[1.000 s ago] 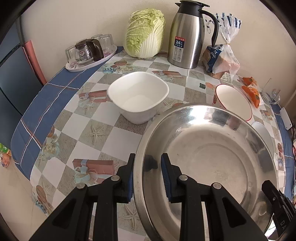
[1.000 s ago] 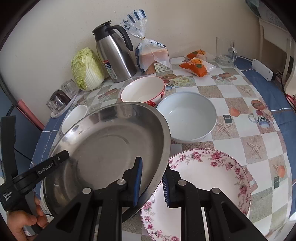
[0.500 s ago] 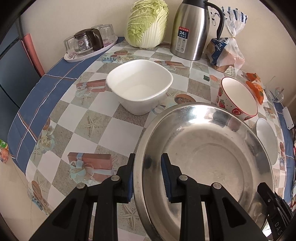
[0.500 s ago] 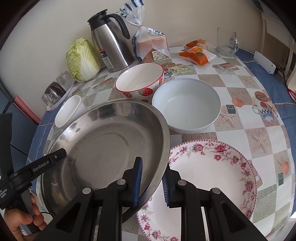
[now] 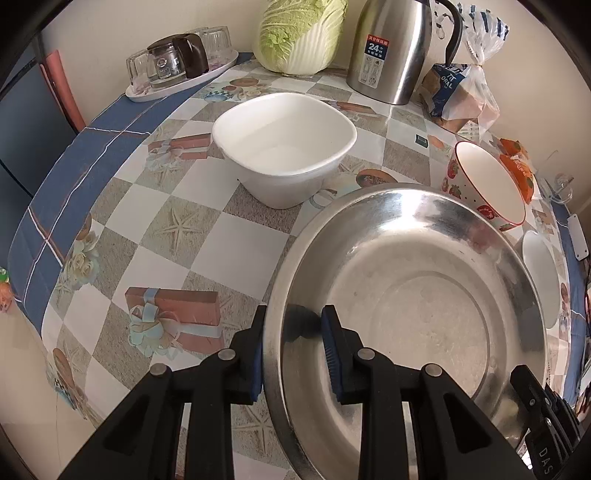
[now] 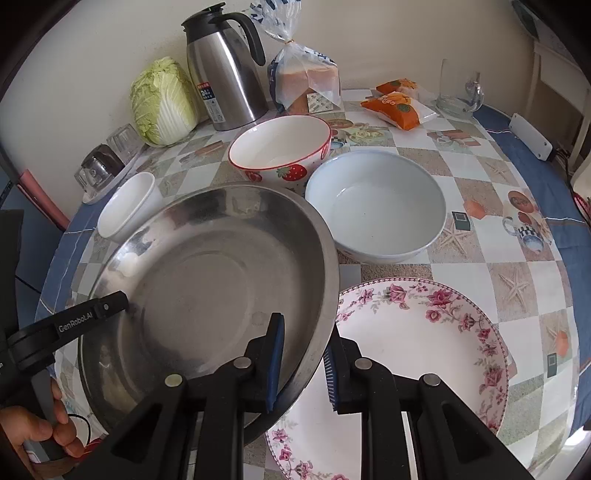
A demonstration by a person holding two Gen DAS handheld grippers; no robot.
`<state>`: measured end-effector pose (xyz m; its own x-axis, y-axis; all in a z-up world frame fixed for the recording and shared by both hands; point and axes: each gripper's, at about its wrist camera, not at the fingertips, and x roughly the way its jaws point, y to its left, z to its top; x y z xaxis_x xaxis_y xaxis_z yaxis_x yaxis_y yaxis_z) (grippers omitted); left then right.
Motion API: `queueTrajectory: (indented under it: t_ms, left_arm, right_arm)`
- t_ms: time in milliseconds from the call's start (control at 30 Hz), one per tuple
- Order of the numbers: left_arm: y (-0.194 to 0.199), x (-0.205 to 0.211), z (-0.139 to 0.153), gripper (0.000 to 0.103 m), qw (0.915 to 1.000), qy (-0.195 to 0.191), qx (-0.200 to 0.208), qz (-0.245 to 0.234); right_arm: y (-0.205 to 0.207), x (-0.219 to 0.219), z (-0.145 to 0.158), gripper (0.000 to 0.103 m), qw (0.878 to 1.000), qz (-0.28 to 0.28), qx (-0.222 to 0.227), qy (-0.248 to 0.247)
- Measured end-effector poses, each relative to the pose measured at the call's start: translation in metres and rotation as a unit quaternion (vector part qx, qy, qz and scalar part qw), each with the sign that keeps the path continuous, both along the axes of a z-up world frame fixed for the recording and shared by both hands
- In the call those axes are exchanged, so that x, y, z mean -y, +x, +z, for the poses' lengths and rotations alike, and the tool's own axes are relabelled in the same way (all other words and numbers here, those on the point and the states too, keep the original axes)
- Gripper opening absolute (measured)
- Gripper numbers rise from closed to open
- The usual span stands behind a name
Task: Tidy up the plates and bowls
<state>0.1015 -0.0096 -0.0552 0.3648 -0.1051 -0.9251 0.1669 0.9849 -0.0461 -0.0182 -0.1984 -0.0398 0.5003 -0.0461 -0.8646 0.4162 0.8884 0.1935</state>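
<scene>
Plate w/ flowers (image 6: 417, 354) shows in right view only.

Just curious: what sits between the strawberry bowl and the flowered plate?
The pale blue bowl lies between the strawberry bowl and the flowered plate, seen in the right wrist view.

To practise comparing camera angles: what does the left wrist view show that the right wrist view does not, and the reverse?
Only the left wrist view shows the left hand-held gripper clamping the steel basin's rim head-on. Only the right shows the floral plate, a glass and the right hand-held gripper gripping the opposite rim. Both show the basin, cabbage, thermos, bread and strawberry bowl.
</scene>
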Motion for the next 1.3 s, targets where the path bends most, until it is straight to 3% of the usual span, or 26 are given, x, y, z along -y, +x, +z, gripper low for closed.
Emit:
queueTrajectory:
  t_ms: [600, 1300]
  left_arm:
    - [0.006, -0.009, -0.004, 0.028, 0.9996, -0.014, -0.007, 0.025]
    - [0.004, 0.000, -0.007, 0.030, 0.9999, 0.002, -0.015, -0.001]
  right_arm:
    - [0.012, -0.006, -0.016, 0.022, 0.999, 0.015, -0.029, 0.004]
    - [0.007, 0.008, -0.008, 0.022, 1.000, -0.018, -0.015, 0.009]
